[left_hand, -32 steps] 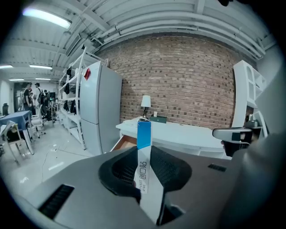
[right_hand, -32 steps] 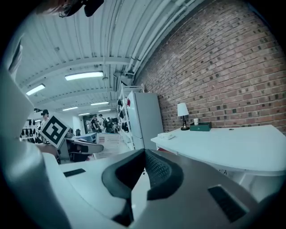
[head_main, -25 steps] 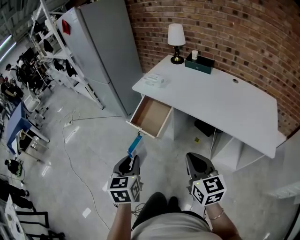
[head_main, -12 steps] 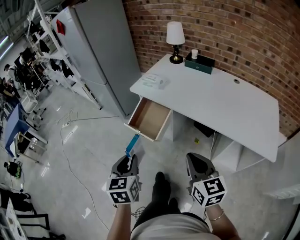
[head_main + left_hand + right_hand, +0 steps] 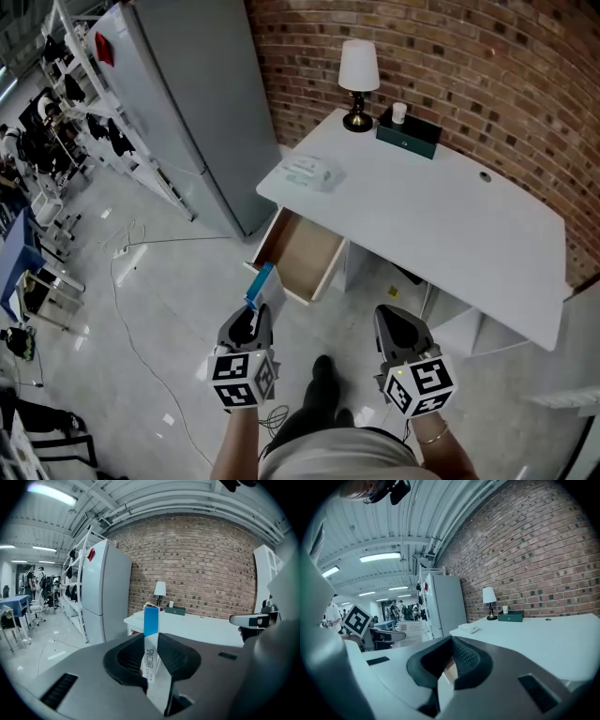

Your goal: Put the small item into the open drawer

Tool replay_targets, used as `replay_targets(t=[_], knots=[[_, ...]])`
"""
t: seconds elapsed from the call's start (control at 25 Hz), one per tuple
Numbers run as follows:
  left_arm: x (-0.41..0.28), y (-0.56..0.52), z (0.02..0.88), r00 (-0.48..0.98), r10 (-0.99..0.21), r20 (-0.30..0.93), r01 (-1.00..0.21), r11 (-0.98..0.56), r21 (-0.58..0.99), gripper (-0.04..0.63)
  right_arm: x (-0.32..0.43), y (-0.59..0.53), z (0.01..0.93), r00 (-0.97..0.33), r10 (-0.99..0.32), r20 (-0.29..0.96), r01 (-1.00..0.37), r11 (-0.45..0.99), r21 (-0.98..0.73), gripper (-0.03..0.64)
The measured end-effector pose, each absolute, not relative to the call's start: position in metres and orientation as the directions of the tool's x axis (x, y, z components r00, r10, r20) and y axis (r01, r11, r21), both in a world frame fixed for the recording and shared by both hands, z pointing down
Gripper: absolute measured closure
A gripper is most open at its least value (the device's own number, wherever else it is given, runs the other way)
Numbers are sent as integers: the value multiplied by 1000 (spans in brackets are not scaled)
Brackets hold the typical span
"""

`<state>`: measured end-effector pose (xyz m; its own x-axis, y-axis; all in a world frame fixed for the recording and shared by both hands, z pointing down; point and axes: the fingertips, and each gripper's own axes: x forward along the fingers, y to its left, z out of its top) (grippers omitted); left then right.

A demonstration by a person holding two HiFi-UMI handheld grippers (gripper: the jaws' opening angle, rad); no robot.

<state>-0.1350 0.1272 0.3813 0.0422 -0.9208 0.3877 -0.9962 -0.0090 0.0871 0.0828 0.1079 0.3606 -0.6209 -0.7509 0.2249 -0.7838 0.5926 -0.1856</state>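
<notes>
A slim blue and white box (image 5: 262, 286) stands up between the jaws of my left gripper (image 5: 251, 322), which is shut on it. In the left gripper view the box (image 5: 151, 620) rises straight out of the left gripper (image 5: 151, 641), blue end up. The open drawer (image 5: 300, 255) juts from the left end of the white desk (image 5: 441, 225); its wooden inside looks bare. The box hangs over the floor just short of the drawer's front corner. My right gripper (image 5: 398, 326) is shut with nothing in it, over the floor to the drawer's right, and its tips meet in the right gripper view (image 5: 451, 641).
On the desk stand a lamp (image 5: 358, 70), a dark green box (image 5: 409, 136) with a white cup (image 5: 399, 112) on it, and a white packet (image 5: 312, 172). A tall grey cabinet (image 5: 187, 112) stands left of the desk. A cable (image 5: 141, 309) trails on the floor. The person's foot (image 5: 322, 375) shows between the grippers.
The person has stepped toward the desk. The drawer and desk now lie closer, and the box in the left gripper has come near the drawer's front corner. Both grippers keep their state.
</notes>
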Motion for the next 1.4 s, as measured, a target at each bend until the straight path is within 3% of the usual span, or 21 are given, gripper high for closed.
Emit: replay_targets(t=[0.68, 1.4], knots=[[-215, -34, 388, 127, -916, 381, -989, -87, 121, 494, 9, -43, 357, -539, -806, 245, -842, 509, -177, 609], [-206, -110, 472, 167, -840, 516, -986, -134, 102, 494, 6, -115, 385, -516, -810, 280, -856, 482, -185, 610]])
